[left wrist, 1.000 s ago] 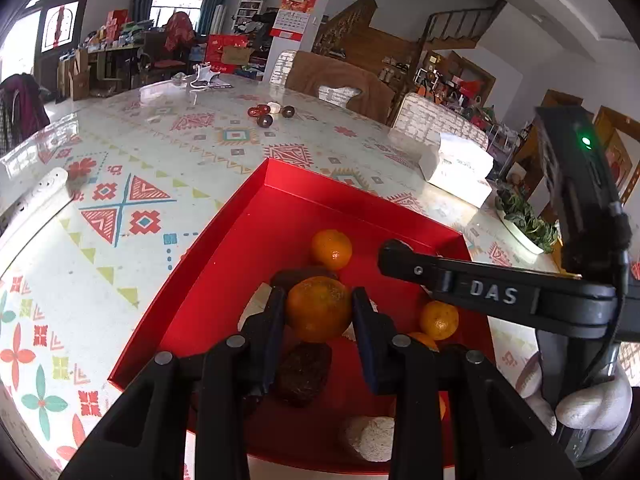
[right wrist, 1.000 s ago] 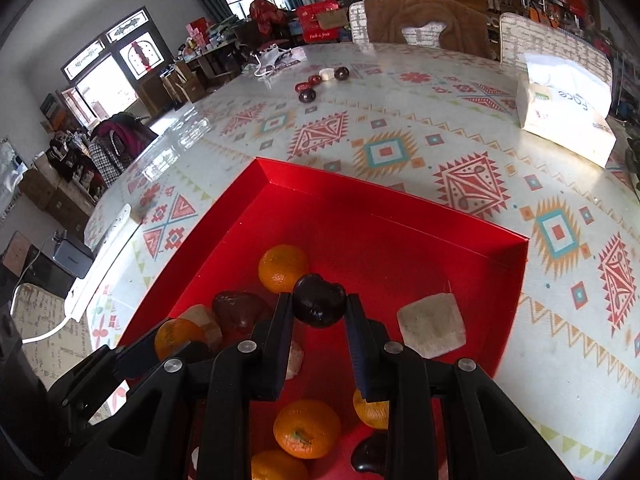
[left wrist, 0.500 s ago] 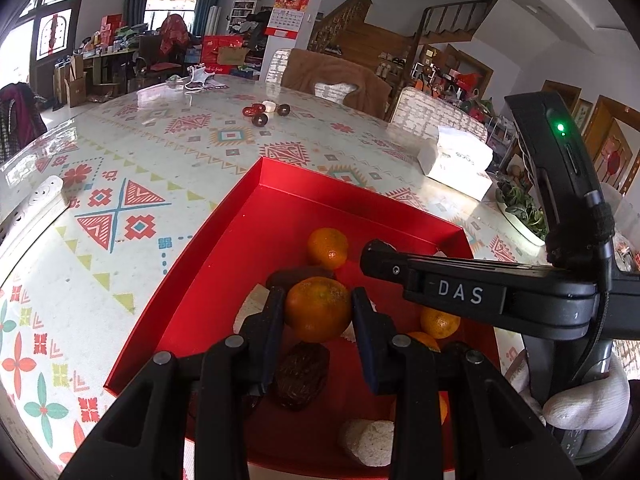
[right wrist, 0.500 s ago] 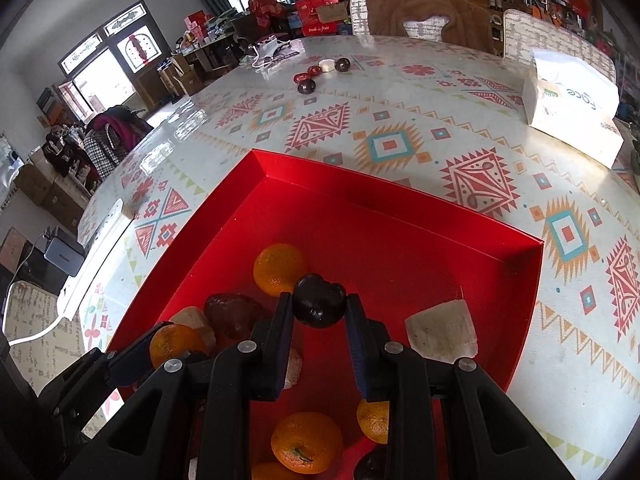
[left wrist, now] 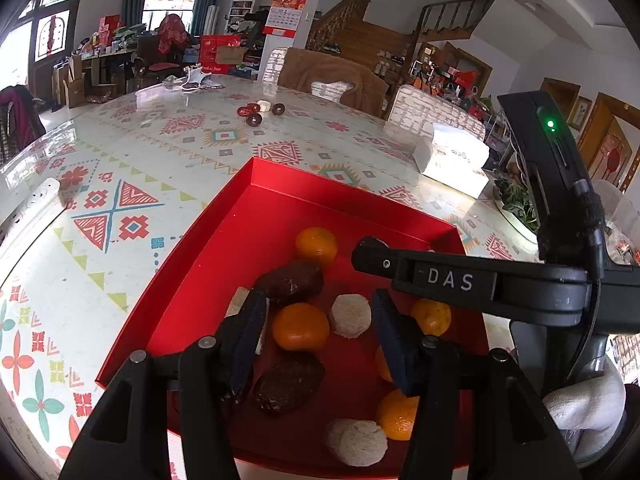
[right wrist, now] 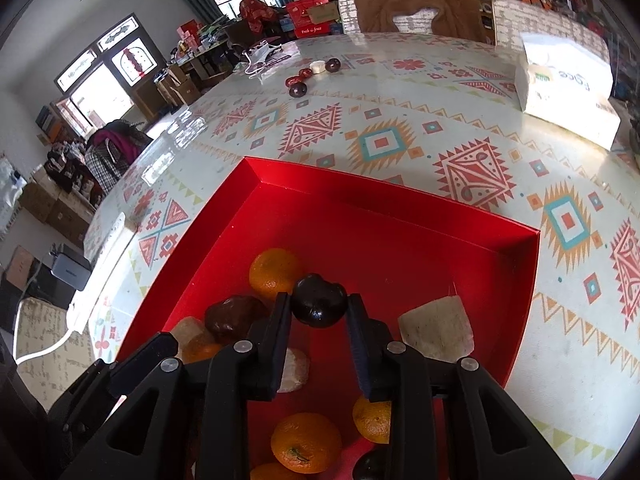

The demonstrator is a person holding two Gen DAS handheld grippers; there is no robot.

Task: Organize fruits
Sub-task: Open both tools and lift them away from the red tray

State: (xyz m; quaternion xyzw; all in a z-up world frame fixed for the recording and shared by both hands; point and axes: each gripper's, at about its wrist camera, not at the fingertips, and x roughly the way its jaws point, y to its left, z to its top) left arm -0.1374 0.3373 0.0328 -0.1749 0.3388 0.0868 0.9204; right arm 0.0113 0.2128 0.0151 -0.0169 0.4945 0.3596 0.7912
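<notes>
A red tray [left wrist: 224, 236] [right wrist: 516, 304] on the patterned table holds several oranges, dark brown fruits and pale round pieces. My left gripper [left wrist: 318, 316] is open above the tray; an orange [left wrist: 300, 326] lies in the tray between its fingers, beside a pale piece [left wrist: 350, 315] and a dark fruit [left wrist: 290, 283]. My right gripper [right wrist: 319, 312] is shut on a dark round fruit [right wrist: 319, 305] held above the tray. It also shows from the side in the left wrist view [left wrist: 370, 254].
A white tissue box [left wrist: 452, 160] [right wrist: 568, 88] stands at the table's far right. A few small dark, red and white fruits [left wrist: 260, 112] [right wrist: 312, 74] lie far back. A white power strip [left wrist: 28, 208] lies at the left edge. Chairs stand behind the table.
My left gripper has opened and let go of the orange, which now lies in the tray. My right gripper still holds the dark fruit, nearly unmoved.
</notes>
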